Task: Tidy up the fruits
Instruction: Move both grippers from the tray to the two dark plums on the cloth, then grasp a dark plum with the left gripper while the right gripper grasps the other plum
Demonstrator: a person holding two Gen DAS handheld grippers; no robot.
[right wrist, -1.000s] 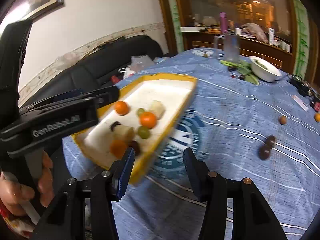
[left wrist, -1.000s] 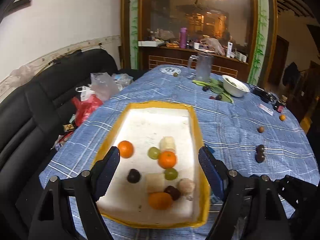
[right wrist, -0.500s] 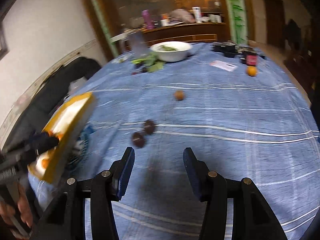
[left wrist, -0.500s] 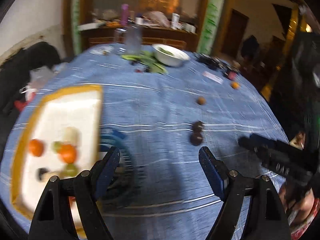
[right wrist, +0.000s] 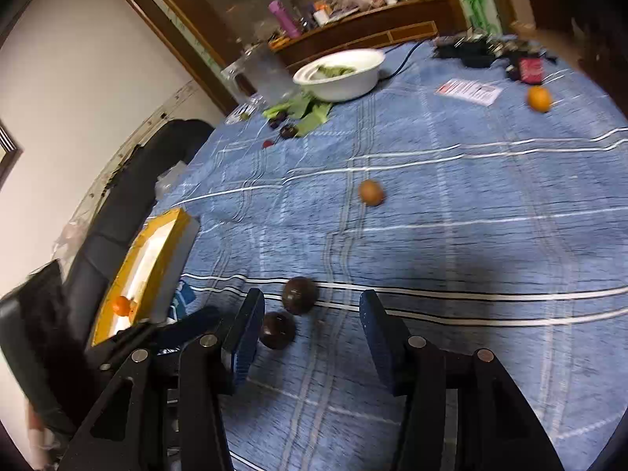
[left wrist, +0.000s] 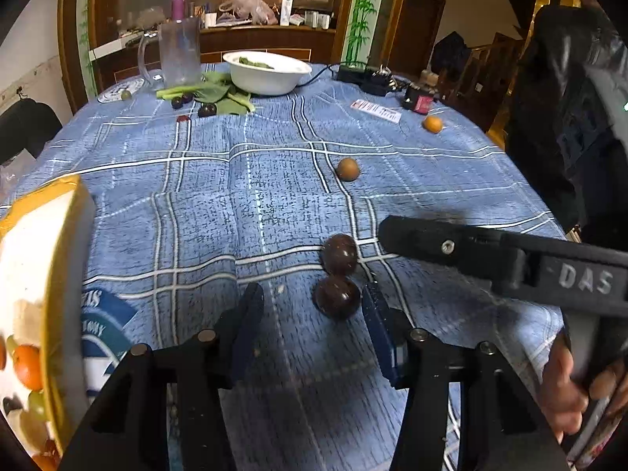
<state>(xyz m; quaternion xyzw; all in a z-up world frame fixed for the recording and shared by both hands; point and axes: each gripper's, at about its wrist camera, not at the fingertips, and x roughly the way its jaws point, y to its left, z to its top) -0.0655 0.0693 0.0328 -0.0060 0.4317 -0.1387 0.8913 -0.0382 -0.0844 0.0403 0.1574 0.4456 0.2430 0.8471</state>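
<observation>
Two dark brown round fruits lie touching on the blue checked tablecloth: the nearer one (left wrist: 337,297) (right wrist: 278,330) and the farther one (left wrist: 339,254) (right wrist: 300,295). My left gripper (left wrist: 314,314) is open, low over the cloth, with the nearer fruit just inside its right finger. My right gripper (right wrist: 310,325) is open; the nearer fruit sits by its left finger. It reaches in from the right in the left wrist view (left wrist: 443,239). A yellow-rimmed white tray (left wrist: 59,259) (right wrist: 157,259) at the left holds several fruits, an orange (left wrist: 27,367) among them.
A small brown fruit (left wrist: 347,169) (right wrist: 371,192) and an orange (left wrist: 433,124) (right wrist: 539,98) lie farther out. At the far edge are a white bowl (left wrist: 267,74) (right wrist: 337,74), green leaves (left wrist: 219,94), dark plums (left wrist: 207,110), a clear jug (left wrist: 178,53) and a black adapter (left wrist: 365,76).
Both grippers have swung right, away from the tray, and come down close to the two dark fruits. The tray has slid to the left edge of both views.
</observation>
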